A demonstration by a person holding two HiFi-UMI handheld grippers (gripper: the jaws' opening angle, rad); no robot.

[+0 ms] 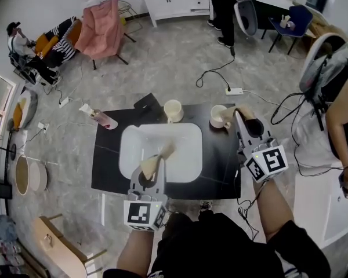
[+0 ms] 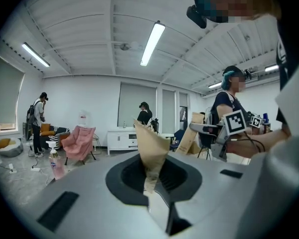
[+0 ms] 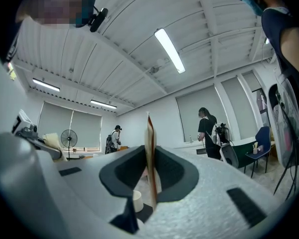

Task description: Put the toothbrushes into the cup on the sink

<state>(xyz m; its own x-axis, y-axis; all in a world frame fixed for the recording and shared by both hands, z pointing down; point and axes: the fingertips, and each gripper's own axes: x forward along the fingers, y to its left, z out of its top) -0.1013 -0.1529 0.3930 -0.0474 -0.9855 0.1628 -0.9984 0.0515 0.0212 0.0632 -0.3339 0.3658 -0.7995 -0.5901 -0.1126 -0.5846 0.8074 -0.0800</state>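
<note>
Toothbrushes show as two tan paper-wrapped pieces, one in each claw. The left toothbrush (image 1: 162, 154) is clenched in the left claw (image 1: 155, 168) over the front half of the white sink (image 1: 185, 155). The right toothbrush (image 1: 244, 112) is clenched in the right claw (image 1: 238, 116), just beside the right cup (image 1: 219, 116) at the back edge of the black tabletop (image 1: 107, 167). A second cup (image 1: 173, 110) stands behind the sink. Only the head view gives this layout. The left gripper view shows its wrapping broadside between the closed jaws, with a pump bottle (image 2: 56, 166) off to the left. The right gripper view shows its piece edge-on, with the right cup low beneath the jaws. Open floor surrounds the tabletop, apart from a power strip (image 1: 234, 91) with its cable behind it and a person (image 1: 342, 114) close on the right. Both forearms reach forward, with the claws near level and the marker cubes facing up.
</note>
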